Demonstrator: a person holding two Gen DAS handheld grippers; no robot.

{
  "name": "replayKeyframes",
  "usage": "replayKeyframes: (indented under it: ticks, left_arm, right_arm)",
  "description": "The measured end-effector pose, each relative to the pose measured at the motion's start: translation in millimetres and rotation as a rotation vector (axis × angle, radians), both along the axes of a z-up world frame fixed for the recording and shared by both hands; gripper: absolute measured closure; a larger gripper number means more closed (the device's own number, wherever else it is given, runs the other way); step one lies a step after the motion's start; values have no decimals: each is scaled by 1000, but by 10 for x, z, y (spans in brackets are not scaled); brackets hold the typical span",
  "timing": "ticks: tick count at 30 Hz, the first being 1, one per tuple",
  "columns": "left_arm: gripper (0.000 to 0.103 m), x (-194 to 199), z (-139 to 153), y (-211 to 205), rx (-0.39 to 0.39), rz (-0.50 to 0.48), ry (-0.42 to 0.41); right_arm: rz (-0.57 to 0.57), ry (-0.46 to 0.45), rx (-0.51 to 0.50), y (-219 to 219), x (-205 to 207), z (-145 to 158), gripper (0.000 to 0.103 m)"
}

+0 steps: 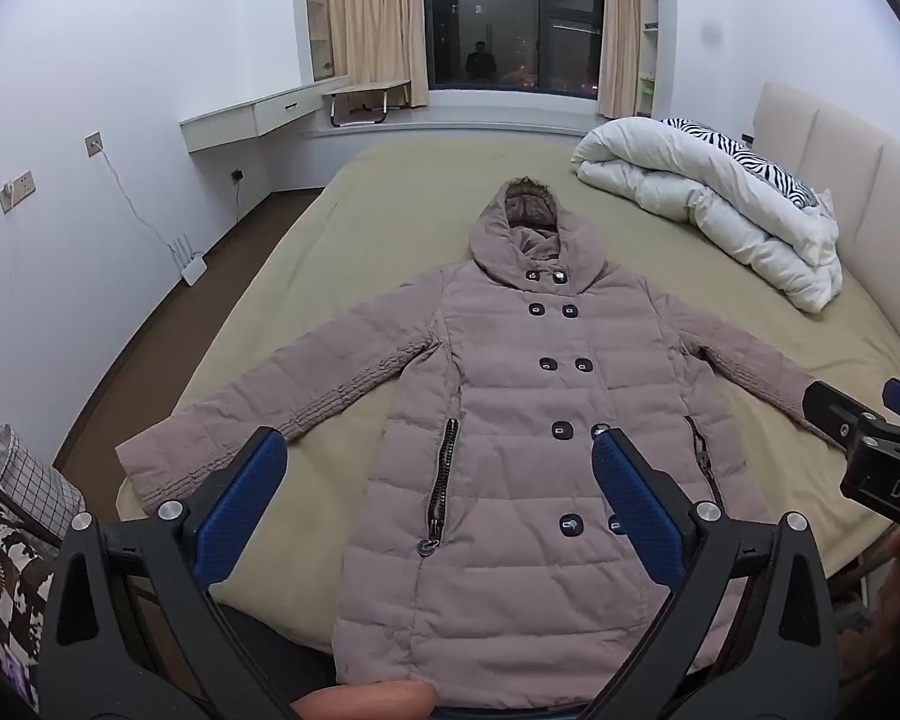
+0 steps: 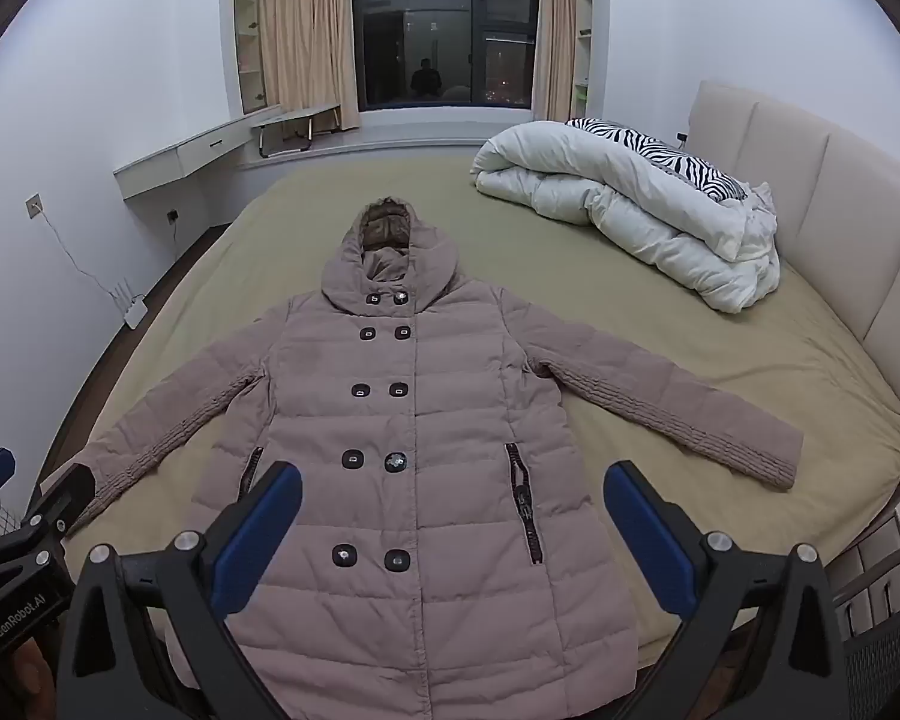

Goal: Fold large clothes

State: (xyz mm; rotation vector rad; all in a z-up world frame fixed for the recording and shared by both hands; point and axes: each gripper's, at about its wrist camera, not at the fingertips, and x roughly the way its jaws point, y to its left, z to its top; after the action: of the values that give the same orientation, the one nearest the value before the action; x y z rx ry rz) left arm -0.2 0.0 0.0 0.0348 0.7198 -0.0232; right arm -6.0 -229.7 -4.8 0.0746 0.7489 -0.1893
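Note:
A long mauve hooded puffer coat (image 1: 510,420) lies flat and face up on the bed, buttoned, hood pointing away, both sleeves spread out to the sides. It also shows in the right wrist view (image 2: 402,450). My left gripper (image 1: 438,468) is open and empty, held above the coat's lower part near the hem. My right gripper (image 2: 453,498) is open and empty, also above the lower coat. The right gripper shows at the right edge of the left wrist view (image 1: 870,414), over the coat's right sleeve cuff. The left gripper shows at the left edge of the right wrist view (image 2: 18,498).
The bed (image 1: 390,204) has an olive sheet. A rolled white duvet (image 1: 720,204) with a zebra pillow (image 2: 660,156) lies by the beige headboard (image 2: 810,168). A patterned bag (image 1: 12,510) stands at the lower left. A wall desk (image 1: 252,114) is at the far left.

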Motion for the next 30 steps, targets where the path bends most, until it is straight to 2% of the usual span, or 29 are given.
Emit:
replayKeyframes:
  ticks: [30]
  left_arm:
    - [0,2,-23,34,-10,3,14]
  right_arm:
    - [-1,12,0,-2,0,-58,0]
